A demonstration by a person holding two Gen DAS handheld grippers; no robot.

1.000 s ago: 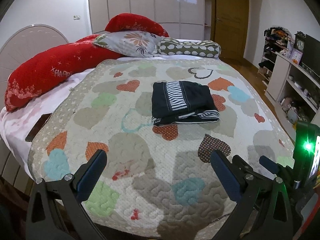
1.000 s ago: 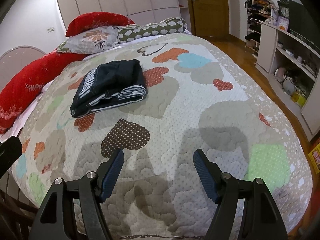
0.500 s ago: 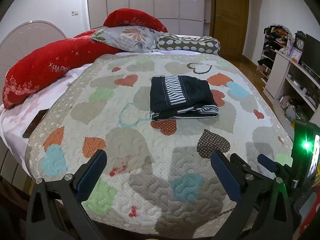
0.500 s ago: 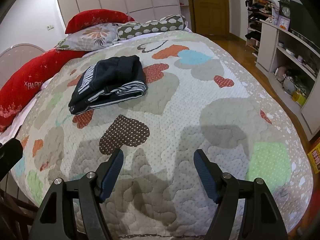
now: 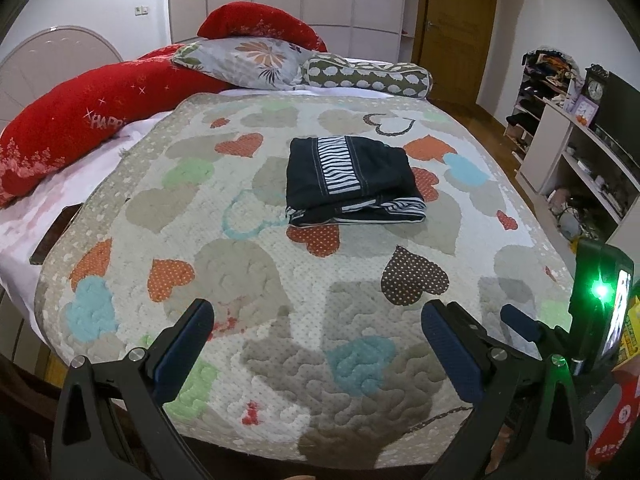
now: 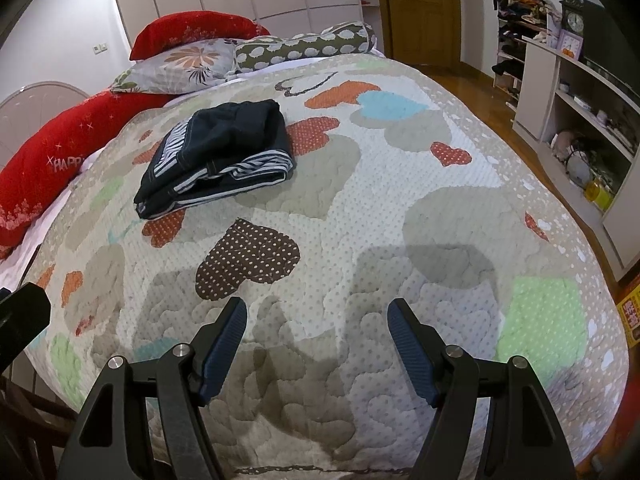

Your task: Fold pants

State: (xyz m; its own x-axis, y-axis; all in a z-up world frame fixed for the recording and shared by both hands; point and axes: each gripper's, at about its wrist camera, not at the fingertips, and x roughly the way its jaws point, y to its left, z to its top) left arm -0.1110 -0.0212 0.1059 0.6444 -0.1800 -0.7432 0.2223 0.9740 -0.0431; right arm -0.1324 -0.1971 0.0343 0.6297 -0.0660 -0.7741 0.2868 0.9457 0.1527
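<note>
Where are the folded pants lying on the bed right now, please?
The folded pants lie mid-quilt, centre in the left wrist view and upper left in the right wrist view, just beyond a red polka-dot heart, clear of both open grippers.

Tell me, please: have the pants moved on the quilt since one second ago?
No. The pants lie between the same orange hearts on the quilt; only the cameras shifted.

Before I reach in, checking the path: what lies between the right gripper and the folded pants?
Only quilt, with its brown dotted heart, in the right wrist view.
</note>
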